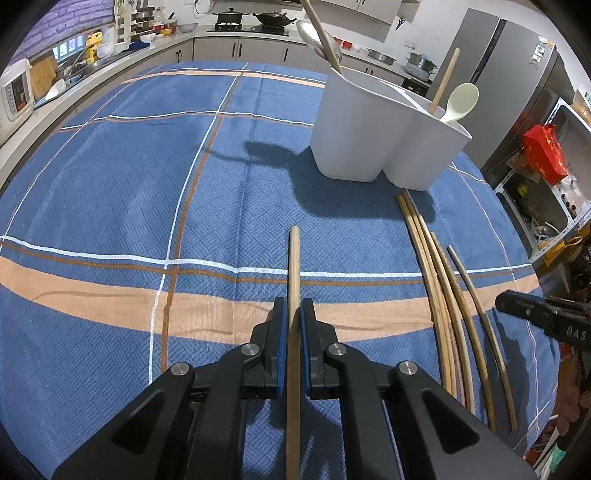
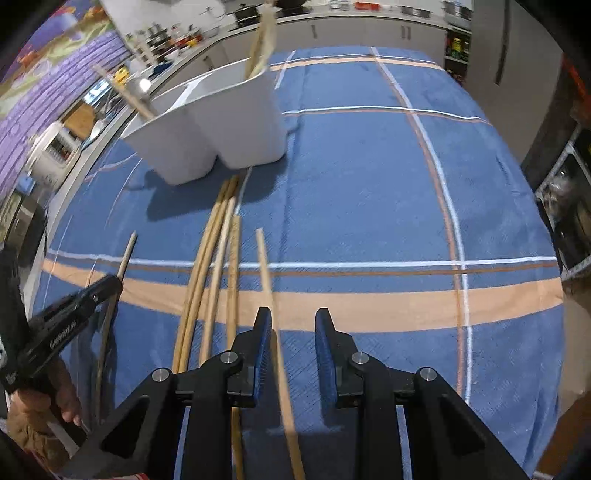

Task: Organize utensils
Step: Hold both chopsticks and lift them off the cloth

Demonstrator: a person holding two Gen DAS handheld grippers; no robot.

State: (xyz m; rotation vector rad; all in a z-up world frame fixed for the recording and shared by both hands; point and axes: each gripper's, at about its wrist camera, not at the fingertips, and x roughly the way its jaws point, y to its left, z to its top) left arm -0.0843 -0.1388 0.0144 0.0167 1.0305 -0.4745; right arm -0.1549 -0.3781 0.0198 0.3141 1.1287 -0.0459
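While the checked blue tablecloth [image 1: 110,177] fills the left of the left wrist view, the left gripper [image 1: 291,314] at bottom centre is clamped on a wooden chopstick [image 1: 294,266] pointing up the frame. Right of it, loose chopsticks [image 1: 439,280] lie on the cloth below the white utensil holder [image 1: 369,129] at upper right. In the right wrist view, the right gripper [image 2: 291,325] at bottom centre has its jaws apart over one chopstick [image 2: 266,273], with the holder at upper left

Kitchen counters [image 1: 155,51], a steel fridge [image 1: 517,92], purple brick wall [image 1: 62,22].
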